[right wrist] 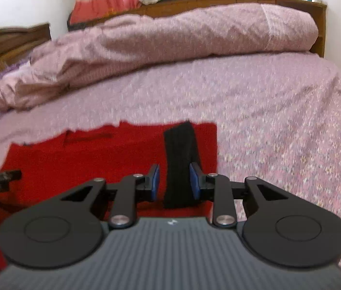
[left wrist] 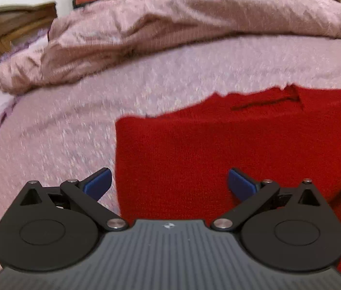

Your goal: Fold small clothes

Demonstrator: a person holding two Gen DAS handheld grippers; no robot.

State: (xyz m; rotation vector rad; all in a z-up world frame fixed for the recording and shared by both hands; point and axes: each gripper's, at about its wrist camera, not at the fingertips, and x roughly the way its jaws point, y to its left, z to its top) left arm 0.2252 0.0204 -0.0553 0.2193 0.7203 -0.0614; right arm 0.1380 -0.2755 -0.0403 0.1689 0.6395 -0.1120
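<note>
Red cloth cut off at right edge; black strip's lower end behind tool.

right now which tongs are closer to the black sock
Right. The right tongs straddle the black sock on the red cloth, pads either side, apparently not pressing it. The left tongs hang open over the cloth's far left edge.

Red cloth: coarse matt knit. Bedspread: soft pink woven fabric. My right gripper: matt black plastic, blue pads.
</note>
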